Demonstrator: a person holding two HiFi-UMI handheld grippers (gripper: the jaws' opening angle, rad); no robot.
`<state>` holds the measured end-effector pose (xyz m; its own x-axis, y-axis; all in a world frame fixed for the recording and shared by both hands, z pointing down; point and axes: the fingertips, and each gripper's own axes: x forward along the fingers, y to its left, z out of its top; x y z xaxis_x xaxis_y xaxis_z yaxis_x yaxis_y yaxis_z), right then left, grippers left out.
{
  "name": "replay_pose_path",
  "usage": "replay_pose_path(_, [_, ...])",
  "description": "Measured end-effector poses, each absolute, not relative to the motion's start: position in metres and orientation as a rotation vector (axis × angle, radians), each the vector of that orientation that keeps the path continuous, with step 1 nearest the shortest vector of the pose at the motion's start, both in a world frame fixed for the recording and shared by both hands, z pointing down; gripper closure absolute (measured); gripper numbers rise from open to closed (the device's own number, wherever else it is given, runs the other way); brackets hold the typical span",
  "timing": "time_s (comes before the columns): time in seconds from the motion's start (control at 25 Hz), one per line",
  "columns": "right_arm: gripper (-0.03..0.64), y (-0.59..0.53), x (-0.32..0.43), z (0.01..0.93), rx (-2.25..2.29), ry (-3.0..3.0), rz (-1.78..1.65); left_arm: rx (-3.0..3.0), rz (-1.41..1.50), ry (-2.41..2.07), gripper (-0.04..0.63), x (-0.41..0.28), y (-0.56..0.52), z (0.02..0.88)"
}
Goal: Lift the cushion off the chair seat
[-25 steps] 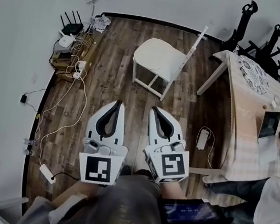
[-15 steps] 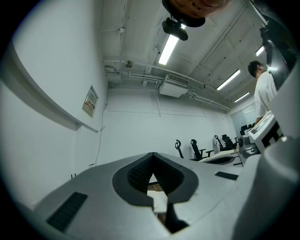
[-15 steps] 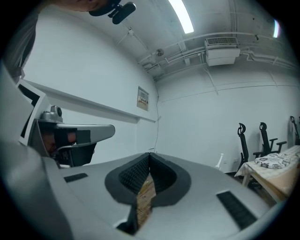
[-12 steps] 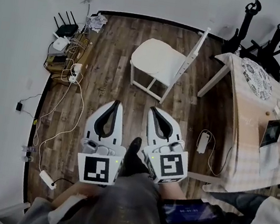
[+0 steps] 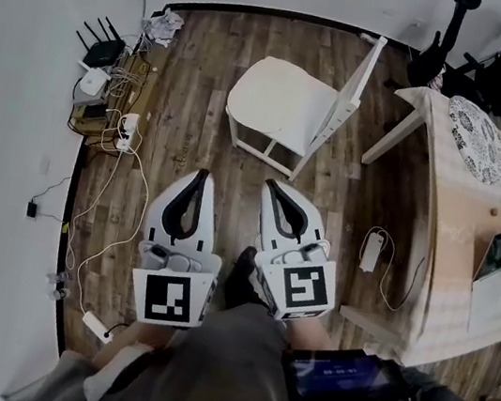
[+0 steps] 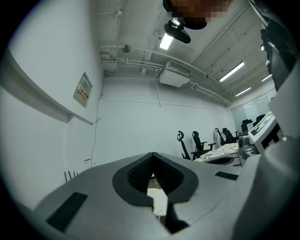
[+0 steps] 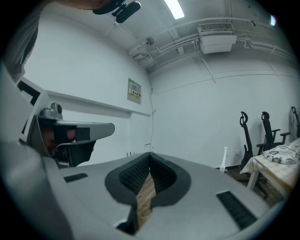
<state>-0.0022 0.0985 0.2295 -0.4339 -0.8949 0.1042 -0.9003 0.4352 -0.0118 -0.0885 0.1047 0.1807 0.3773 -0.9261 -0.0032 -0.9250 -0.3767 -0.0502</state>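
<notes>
Facing the cushion (image 5: 271,105) on the chair (image 5: 358,78).
Left gripper (image 5: 200,175) and right gripper (image 5: 272,186) are held well short, jaws pressed together, empty.

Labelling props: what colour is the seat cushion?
Cushion: white, clearest in head view.

Office-like workroom: swivel chairs (image 5: 451,43), router (image 5: 97,51), floor cables (image 5: 104,182), strip lights (image 6: 165,41).

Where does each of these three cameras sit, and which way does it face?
Head view: on the head, steeply down at the chair; shows left gripper, right gripper.
Left gripper view: on that gripper, level toward the wall; own shut jaws, right gripper beside.
Right gripper view: likewise; left gripper at its left.
Shared: both gripper views show the office chairs.
</notes>
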Motion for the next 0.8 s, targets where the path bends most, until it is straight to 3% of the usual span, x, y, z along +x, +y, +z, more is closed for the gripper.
replay_pose_path(0.8, [0.609, -0.052, 0.051, 0.209, 1.733, -2.545, 0.043, -2.585, -0.006, 1.649, 0.589, -0.046, -0.040, 0.167])
